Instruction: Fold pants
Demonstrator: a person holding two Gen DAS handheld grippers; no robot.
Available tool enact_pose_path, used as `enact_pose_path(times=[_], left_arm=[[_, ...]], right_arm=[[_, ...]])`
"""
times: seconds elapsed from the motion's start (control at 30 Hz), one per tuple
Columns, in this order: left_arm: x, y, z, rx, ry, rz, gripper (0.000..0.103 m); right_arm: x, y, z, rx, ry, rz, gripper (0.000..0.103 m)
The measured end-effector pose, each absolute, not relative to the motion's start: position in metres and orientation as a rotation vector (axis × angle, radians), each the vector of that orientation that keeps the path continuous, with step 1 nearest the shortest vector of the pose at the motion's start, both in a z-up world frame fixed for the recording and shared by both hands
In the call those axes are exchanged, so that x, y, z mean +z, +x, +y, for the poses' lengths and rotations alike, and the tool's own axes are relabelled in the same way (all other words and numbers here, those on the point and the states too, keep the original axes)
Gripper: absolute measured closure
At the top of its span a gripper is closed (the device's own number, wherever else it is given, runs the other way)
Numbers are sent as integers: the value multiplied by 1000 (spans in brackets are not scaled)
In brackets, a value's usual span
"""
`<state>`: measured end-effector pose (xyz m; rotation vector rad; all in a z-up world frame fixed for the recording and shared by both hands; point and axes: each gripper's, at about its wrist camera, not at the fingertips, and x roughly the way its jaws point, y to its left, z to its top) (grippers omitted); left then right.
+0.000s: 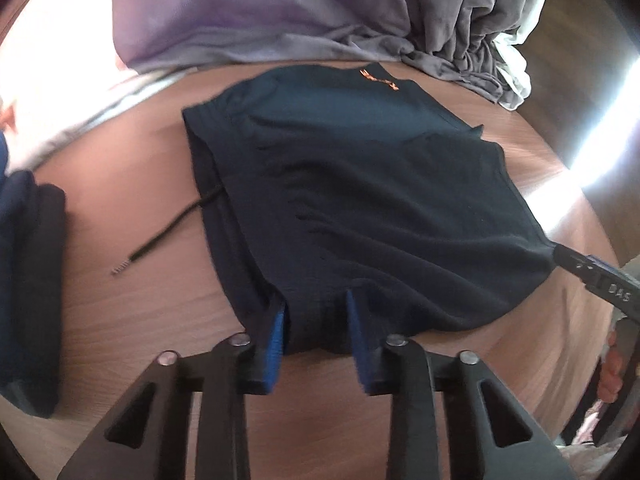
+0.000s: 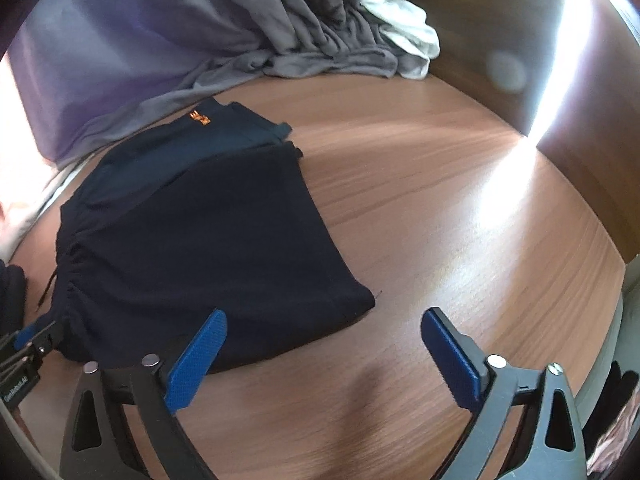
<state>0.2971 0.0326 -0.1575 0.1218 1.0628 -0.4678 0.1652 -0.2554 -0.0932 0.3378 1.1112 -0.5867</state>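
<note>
A wooden table (image 2: 420,208) with a brown grain is seen, lit by a bright glare along its right side. At its far edge a rumpled heap of grey cloth (image 2: 320,36) is piled, and a white cloth (image 2: 404,28) is bunched just beside it on the right. A smooth lilac fabric (image 1: 240,12) is spread behind the table's far left. On the table's left end a separate dark blue garment (image 1: 28,280) is laid, folded and partly cut off by the frame.
</note>
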Motion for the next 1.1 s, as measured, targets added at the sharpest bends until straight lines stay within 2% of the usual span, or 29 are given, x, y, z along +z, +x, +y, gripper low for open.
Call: enact_pose_path(times=[0.07,0.1,0.17,0.33,0.63,0.9,1.1], left_arm=[[-156,295,34,-471,109,1060,80],[-153,293,35,-475,104,1056,88],[-139,286,38,-481,88,1020,92],[-120,272,38,-485,119,972,92],[-150,266,52,-399,136,1097,92],[-152,261,52,-352,186,1087,90],[-152,260,50,-354,172,1082,87]], right_arm=[[-96,164,-257,-587,350,1121,7],[-97,164,-258,-589,351,1123,8],[-97,164,-258,-588,352,1125,10],[-98,164,-261,-572,357,1123,10],[-104,163,-258,-542,372,1153,23],[-108,157,-257,-542,383,1187,28],[-114,154,-257,-535,404,1208,36]])
